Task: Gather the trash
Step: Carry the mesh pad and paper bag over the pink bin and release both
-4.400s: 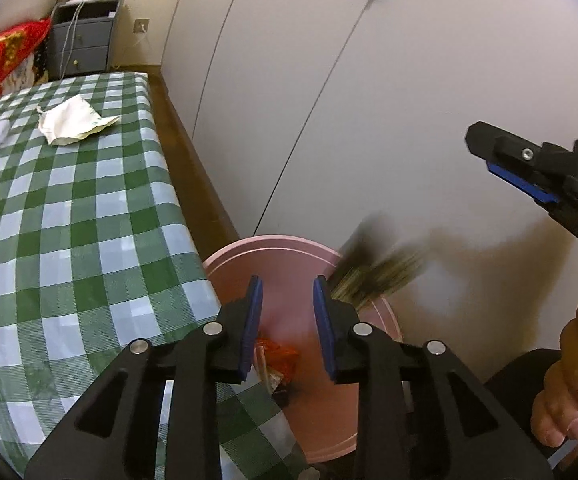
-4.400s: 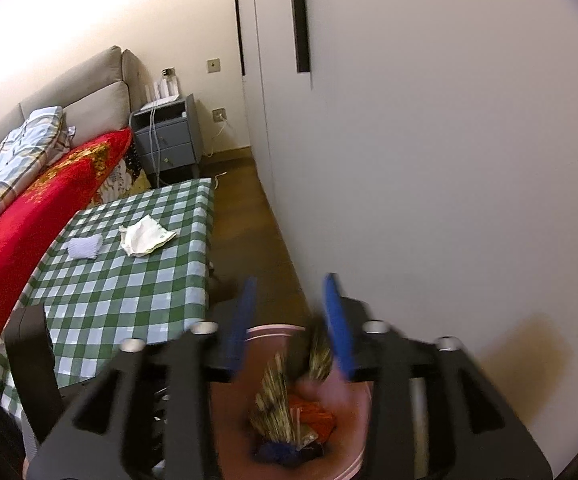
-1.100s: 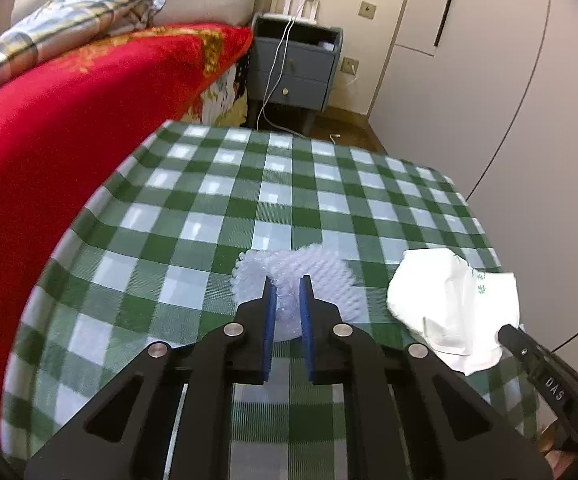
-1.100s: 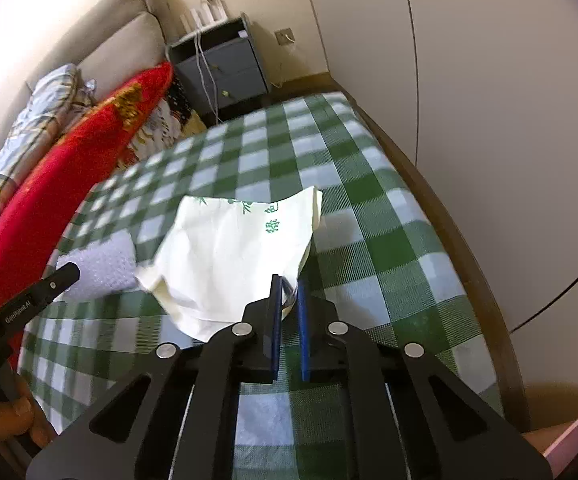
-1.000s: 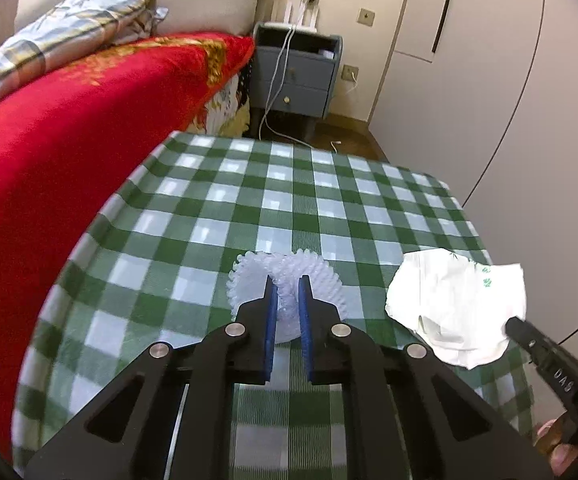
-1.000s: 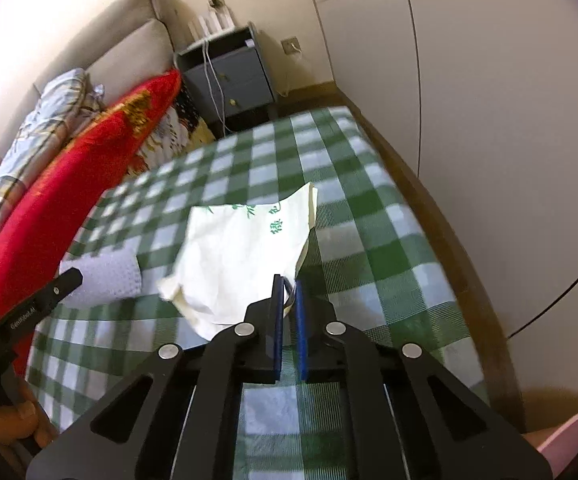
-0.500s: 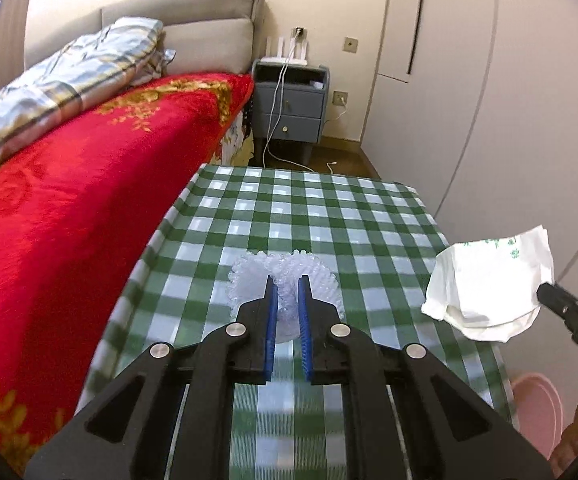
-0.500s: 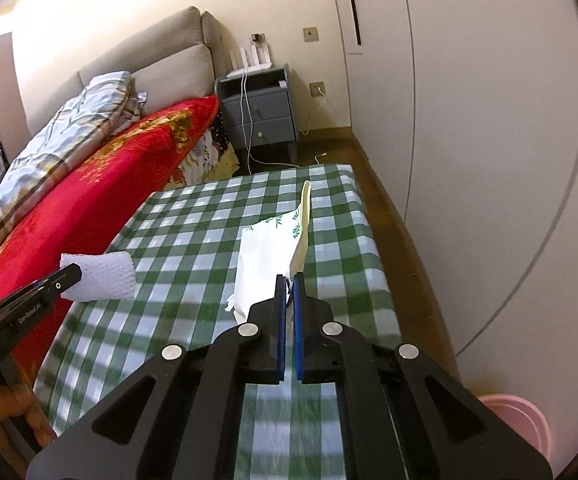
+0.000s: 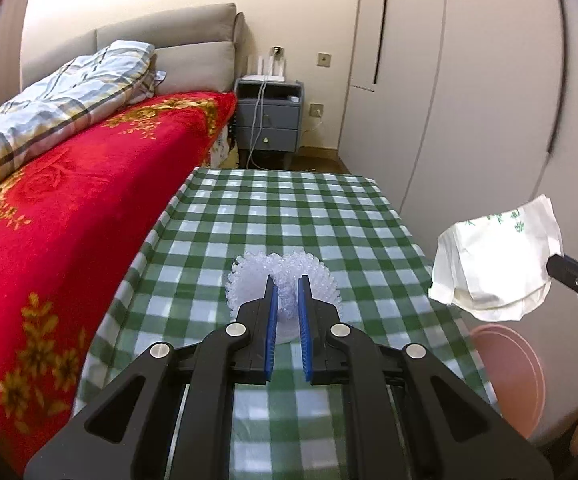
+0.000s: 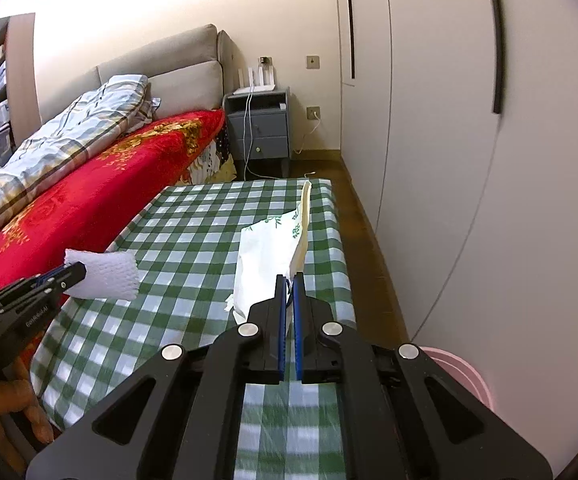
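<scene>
The left hand-held gripper [image 9: 287, 280] has black arms and blue pads. Its two fingers are squeezed tight on a white foam net sleeve with a bumpy, frilly edge [image 9: 249, 276]. The sleeve is lifted up in the air above the bench with the green and white checked cloth [image 9: 297, 216]. In the right wrist view the same sleeve [image 10: 103, 274] sticks out of the left hand-held gripper [image 10: 75, 270] on the left side, over the near left part of the bench [image 10: 193, 240].

The right hand-held gripper [image 10: 288, 280] is also pinched shut. It holds a crumpled white paper bag with small green print [image 10: 267, 256]. The bag hangs up in the air, and one thin edge of it points up. In the left wrist view the bag [image 9: 497, 252] floats past the right edge of the bench, and the black tip of the right hand-held gripper [image 9: 561, 268] grips its right side. The bag hangs above a round pink plastic bin [image 9: 509, 376] that stands on the floor next to the bench. In the right wrist view only the pink rim of the bin [image 10: 469, 372] peeks out at the lower right, close to the pale cupboard wall [image 10: 489, 200].

A bed with a red flowery blanket [image 9: 69, 184] runs along the left side of the bench. A striped blue and white quilt [image 9: 73, 92] lies on it. A small grey bedside cabinet [image 9: 269, 120] stands by the far wall.
</scene>
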`<state>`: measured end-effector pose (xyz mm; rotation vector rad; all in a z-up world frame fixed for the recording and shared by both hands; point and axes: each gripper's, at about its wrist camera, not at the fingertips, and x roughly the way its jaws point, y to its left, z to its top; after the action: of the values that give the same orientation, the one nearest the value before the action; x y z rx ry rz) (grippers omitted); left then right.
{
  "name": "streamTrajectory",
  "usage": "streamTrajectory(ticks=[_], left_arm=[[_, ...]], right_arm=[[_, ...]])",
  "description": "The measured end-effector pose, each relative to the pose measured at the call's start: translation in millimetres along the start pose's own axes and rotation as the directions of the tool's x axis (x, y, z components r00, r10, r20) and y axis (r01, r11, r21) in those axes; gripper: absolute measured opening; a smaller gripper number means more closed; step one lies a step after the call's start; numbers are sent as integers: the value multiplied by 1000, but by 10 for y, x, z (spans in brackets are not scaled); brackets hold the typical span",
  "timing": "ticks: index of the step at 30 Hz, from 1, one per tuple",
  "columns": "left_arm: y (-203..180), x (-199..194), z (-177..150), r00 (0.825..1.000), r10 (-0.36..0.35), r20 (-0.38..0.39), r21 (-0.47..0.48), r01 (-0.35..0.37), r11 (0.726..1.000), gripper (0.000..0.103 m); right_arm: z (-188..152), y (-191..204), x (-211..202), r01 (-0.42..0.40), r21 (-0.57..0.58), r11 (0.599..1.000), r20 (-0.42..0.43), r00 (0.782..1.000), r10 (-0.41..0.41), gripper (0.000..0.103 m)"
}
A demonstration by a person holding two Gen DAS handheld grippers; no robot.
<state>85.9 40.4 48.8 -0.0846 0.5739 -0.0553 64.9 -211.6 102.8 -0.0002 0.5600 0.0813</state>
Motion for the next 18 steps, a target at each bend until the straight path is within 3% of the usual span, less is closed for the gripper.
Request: streamTrajectory(ticks=[8,18], left_arm=[[-359,-178,-249,998,-60,-4,49,61,997,10],[-911,-193,-409,988,-151,-24,130,153,980,10]], right_arm=[[-157,-112,-389,20,-19,1000,8,1000,-20,4],[-268,-498,-641,106,3,994,3,994,-106,4]])
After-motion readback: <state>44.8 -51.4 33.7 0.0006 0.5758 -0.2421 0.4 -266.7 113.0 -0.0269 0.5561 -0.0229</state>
